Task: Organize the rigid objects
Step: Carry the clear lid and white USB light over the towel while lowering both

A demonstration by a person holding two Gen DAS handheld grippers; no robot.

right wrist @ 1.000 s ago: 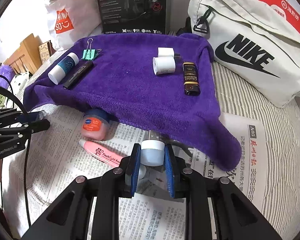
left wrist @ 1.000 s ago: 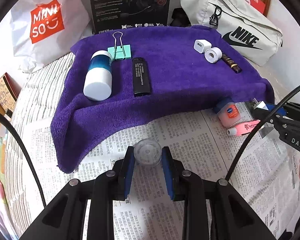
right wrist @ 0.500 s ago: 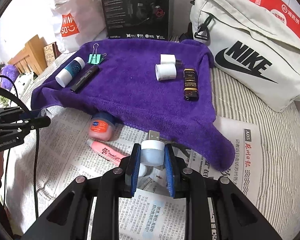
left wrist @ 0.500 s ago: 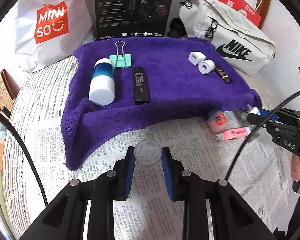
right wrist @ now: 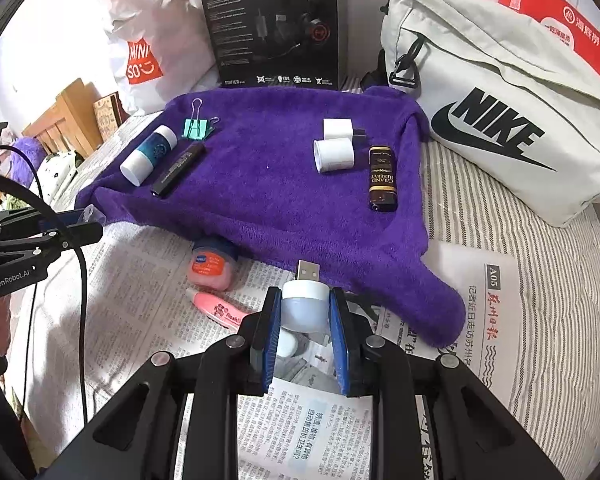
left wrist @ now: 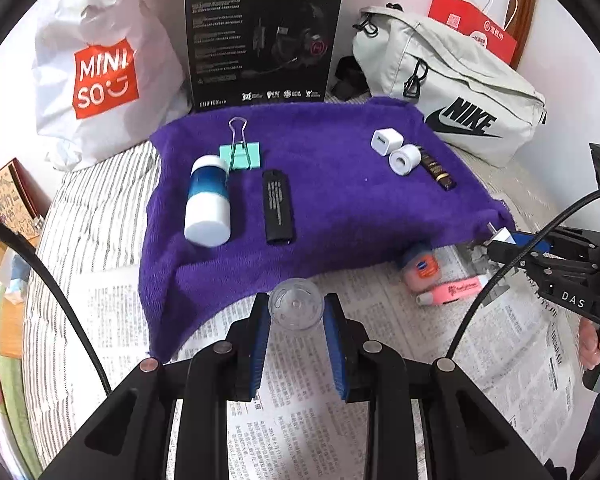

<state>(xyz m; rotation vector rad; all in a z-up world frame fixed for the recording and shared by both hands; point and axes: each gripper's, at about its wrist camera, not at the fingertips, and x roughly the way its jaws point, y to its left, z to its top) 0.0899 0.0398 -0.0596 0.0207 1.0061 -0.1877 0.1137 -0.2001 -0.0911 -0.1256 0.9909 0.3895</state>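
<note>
The left gripper (left wrist: 296, 314) clamps a clear cap (left wrist: 296, 308), the right gripper (right wrist: 305, 316) a USB plug (right wrist: 305, 300), both probably bound for the purple towel (left wrist: 332, 200).

Both claws (downward-tilted) clamped, loaded
</note>
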